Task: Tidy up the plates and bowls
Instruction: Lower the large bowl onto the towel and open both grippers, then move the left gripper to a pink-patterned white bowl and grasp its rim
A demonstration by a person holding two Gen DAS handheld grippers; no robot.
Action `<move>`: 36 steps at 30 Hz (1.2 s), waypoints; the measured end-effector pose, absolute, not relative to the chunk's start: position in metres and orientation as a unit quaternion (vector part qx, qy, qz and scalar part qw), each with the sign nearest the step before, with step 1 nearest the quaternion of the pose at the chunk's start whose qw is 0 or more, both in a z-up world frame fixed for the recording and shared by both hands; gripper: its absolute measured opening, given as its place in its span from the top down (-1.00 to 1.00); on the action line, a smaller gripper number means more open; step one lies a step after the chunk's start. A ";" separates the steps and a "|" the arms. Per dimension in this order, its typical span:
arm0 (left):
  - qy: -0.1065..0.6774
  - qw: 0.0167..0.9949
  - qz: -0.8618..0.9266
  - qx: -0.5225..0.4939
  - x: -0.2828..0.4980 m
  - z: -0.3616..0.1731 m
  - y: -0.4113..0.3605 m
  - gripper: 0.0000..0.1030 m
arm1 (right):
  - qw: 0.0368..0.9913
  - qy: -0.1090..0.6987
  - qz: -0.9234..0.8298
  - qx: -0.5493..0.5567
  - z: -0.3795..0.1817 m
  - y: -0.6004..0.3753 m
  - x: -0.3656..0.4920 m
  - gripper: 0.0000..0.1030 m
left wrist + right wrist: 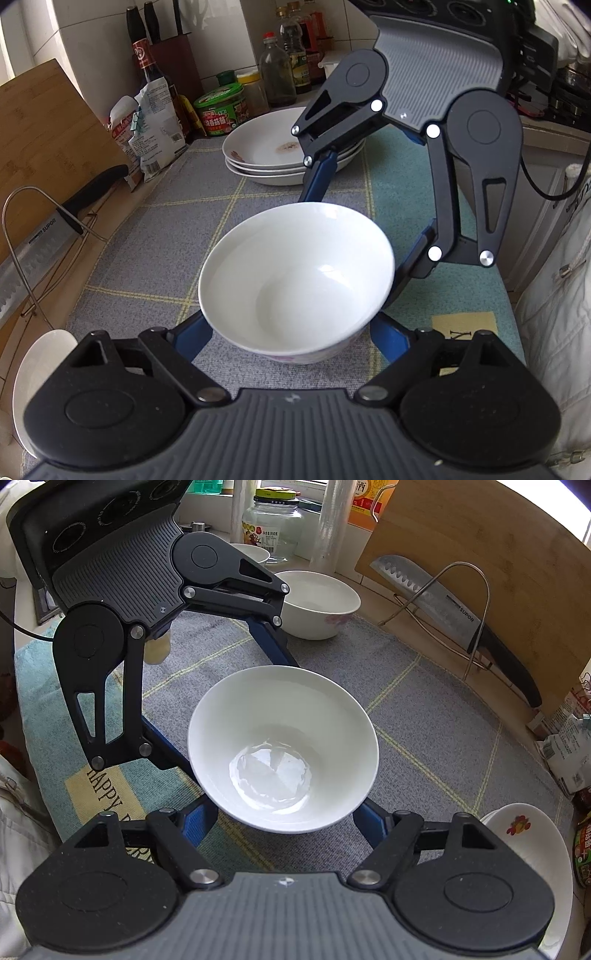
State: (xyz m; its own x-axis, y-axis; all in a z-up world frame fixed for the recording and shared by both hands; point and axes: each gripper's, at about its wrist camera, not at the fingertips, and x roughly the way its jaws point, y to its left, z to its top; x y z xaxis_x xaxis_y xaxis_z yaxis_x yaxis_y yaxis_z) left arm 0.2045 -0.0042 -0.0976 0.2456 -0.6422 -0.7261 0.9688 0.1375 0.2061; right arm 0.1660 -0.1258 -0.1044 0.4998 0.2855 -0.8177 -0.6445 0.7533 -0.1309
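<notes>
A plain white bowl (295, 273) (284, 746) sits between both grippers, low over the grey checked cloth (155, 229); whether its foot touches the cloth is hidden. My left gripper (290, 328) (218, 698) clasps it from one side, blue fingers (192, 336) tucked under the rim. My right gripper (284, 812) (369, 218) clasps it from the opposite side. A stack of white plates (266, 147) lies behind. A second white bowl (317, 602) with a pink flower stands on the cloth, a third bowl (251, 552) beyond it.
A cleaver (443, 602) rests in a wire rack (476, 609) against a bamboo cutting board (480, 546). Sauce bottles and jars (280, 66) line the tiled wall. A white plate with a fruit print (524, 834) lies near the cloth's edge. A glass jar (273, 528) stands by the window.
</notes>
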 end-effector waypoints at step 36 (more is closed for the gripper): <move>0.334 0.853 -0.364 0.165 0.169 -0.082 0.097 -0.87 | 0.916 0.352 0.176 -0.078 -0.061 -0.082 0.198 -1.00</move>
State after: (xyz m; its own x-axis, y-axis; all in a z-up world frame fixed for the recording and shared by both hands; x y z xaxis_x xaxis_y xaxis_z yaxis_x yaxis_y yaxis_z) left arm 0.1695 0.0971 -0.0822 0.5107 -0.5113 -0.6912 0.7326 0.6796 0.0386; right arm 0.1980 -0.0824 -0.0615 0.6902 0.2687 -0.6719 -0.3779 0.9257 -0.0180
